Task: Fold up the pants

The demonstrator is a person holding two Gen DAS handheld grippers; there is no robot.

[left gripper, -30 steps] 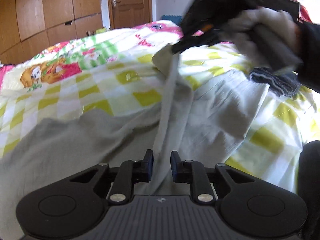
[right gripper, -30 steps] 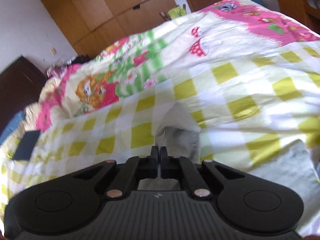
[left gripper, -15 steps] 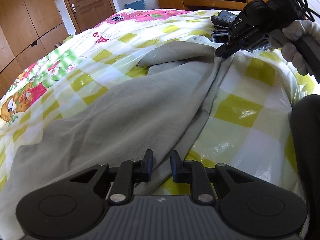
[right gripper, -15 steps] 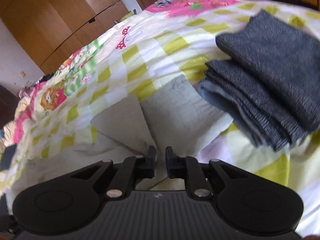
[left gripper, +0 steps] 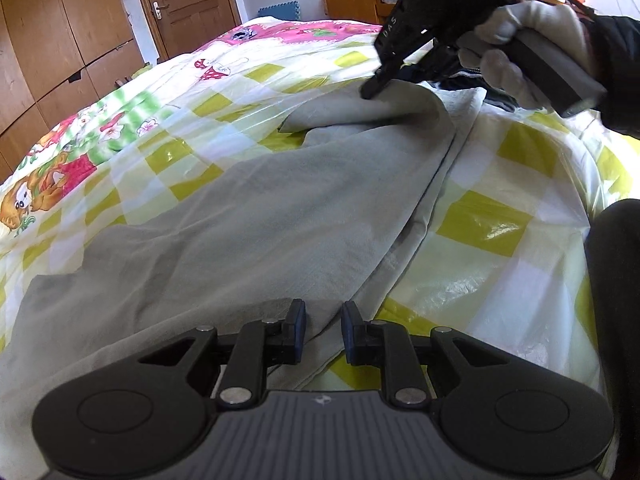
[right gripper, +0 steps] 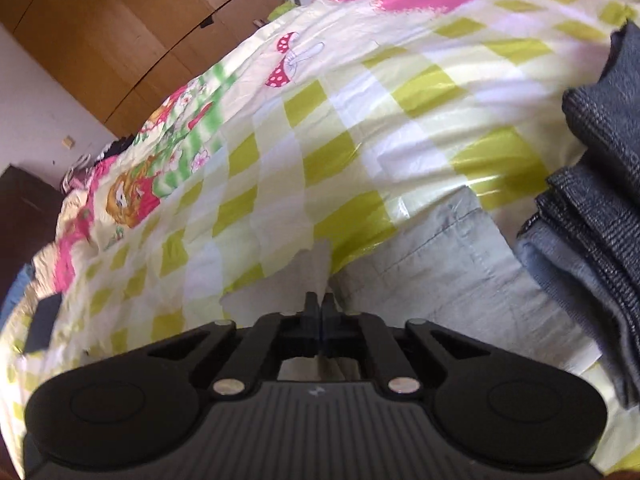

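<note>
Two grippers work grey pants (left gripper: 248, 216) spread across a checked bedspread (left gripper: 500, 224). Low in its own view, the right gripper (right gripper: 320, 312) has its fingers pinched shut on a fabric edge. The left gripper (left gripper: 323, 330) stands partly open, cloth lying between its fingers, gripping nothing. The pants look thin, soft and light, likely to slump and crease; hems and the waistband seem the safest holds. Darker folded clothes (right gripper: 592, 216) sit at right.
</note>
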